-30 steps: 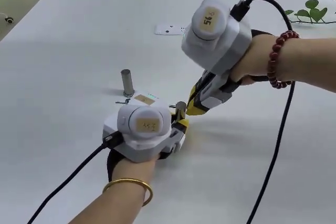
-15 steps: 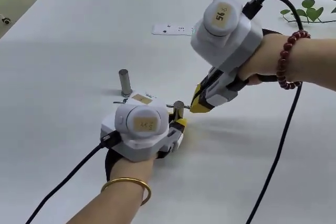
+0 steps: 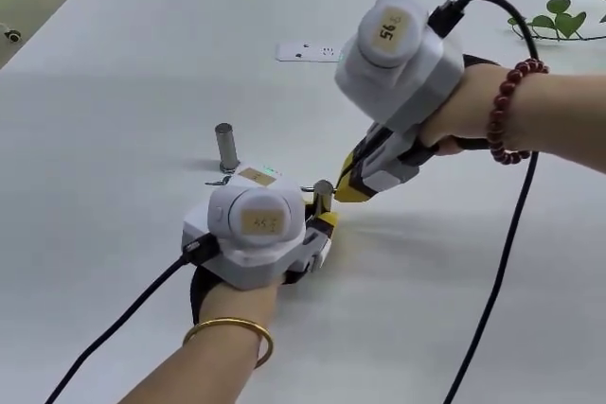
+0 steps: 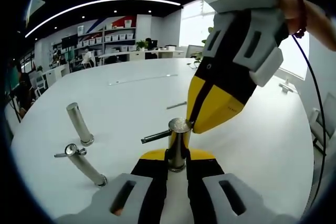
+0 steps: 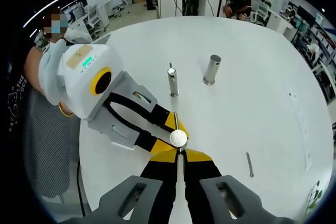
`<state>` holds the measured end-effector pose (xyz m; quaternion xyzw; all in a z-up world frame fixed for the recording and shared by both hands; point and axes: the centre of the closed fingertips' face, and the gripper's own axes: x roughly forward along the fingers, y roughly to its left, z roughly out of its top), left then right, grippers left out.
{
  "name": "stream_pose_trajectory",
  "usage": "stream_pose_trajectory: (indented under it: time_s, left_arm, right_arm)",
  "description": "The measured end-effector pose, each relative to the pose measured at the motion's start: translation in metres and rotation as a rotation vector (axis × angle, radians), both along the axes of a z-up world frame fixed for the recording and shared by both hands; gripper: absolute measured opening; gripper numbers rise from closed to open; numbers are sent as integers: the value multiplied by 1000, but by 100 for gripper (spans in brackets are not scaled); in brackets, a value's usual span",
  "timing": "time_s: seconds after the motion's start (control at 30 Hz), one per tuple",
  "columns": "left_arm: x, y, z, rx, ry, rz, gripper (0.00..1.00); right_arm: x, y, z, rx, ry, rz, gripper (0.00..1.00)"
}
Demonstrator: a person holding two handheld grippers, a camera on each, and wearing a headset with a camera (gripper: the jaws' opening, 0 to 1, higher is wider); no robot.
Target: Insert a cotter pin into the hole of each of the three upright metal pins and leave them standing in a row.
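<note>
**Cotter pin going through the clamped pin**

We see the left gripper (image 4: pixel 177 160) low on the worktop (image 3: pixel 426 309), its two jaws closed on the base of the clamped metal pin (image 4: pixel 178 140), which stands upright between them. A cotter pin (image 4: pixel 156 136) passes through the hole just under that pin's head and sticks out on the side away from the right gripper (image 5: pixel 179 155). The right gripper comes down at a slant with its yellow tips against the pin's head. Its jaws are drawn together with barely a slit between them. We cannot tell whether they pinch the cotter pin's near end, which the pin's head hides.

Towards the worktop's left edge from the clamped pin stand two more. The second metal pin (image 4: pixel 86 165) carries a fitted cotter pin (image 4: pixel 64 153) through its top, and the bare metal pin (image 4: pixel 80 124) is just beyond it. A loose cotter pin (image 5: pixel 250 164) lies flat on the worktop, well apart from all three.
</note>
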<state>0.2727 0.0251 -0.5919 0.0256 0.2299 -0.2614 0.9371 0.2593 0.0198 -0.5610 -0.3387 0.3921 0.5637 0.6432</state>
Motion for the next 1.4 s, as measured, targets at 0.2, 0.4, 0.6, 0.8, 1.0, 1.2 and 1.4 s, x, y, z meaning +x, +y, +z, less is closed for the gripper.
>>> stream_pose_trajectory:
  time_s: [0.2,0.4,0.6,0.8,1.0,1.2,1.4]
  left_arm:
    - [1,0,0,2,-2,1,10]
    - [2,0,0,1,2,8,10]
    - [3,1,1,18,-3,-11,9]
    - [4,5,1,23,-4,-10,9]
    - [5,13,1,20,1,-1,9]
    - [5,15,0,37,-5,-4,10]
    - [5,15,0,36,-6,-1,10]
  right_arm:
    - [0,1,-1,9,10,-20,0]
    - [1,1,2,36,2,-42,7]
    - [7,-6,3,60,1,-89,8]
    - [10,-11,1,64,-1,-120,8]
    - [9,-14,-3,66,10,-137,7]
    - [6,-14,-6,70,24,-150,8]
    - [4,-15,-8,75,33,-159,9]
